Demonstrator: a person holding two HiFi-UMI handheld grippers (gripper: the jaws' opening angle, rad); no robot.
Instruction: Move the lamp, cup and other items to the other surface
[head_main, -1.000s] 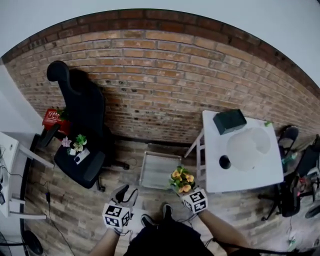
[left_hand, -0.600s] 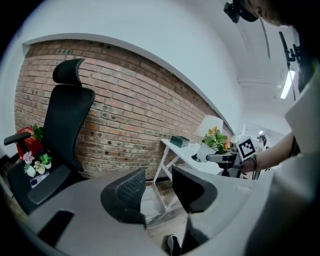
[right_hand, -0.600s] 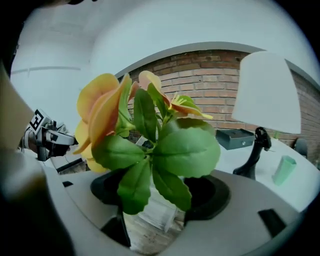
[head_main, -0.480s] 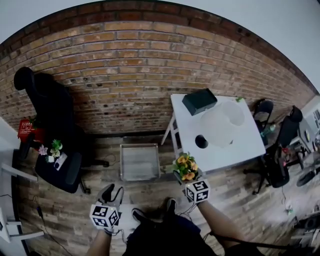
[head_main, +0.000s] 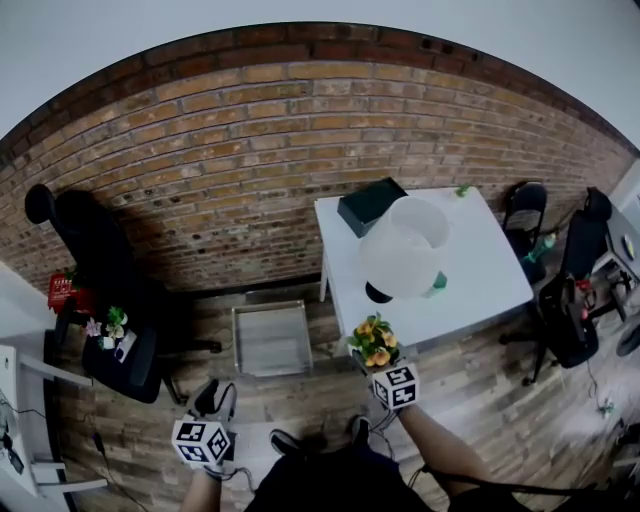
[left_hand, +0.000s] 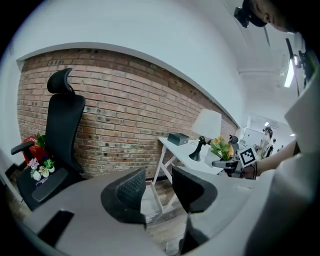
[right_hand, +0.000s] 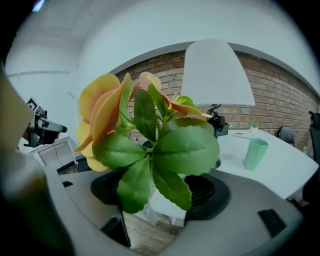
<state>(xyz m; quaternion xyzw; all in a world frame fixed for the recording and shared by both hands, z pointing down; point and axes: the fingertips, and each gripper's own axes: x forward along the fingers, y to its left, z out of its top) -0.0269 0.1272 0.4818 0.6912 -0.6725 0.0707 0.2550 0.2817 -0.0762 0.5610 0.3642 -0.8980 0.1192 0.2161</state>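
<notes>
Flowers (head_main: 369, 342) sit pinched in the right tool (head_main: 374, 362), lower centre, upright for carrying, near the tabletop (head_main: 485, 275) (lamp (head_main: 400, 255) on it); left tool (head_main: 215, 398) gapes empty.

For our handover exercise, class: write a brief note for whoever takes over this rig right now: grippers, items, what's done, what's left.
Left gripper: open, empty, held low.
Right gripper: shut on the flower pot, in the air beside the front edge of the white table.
On the table: lamp, cup, black box.
Left: set the pot down, probably there; small flowers sit on the chair.
</notes>
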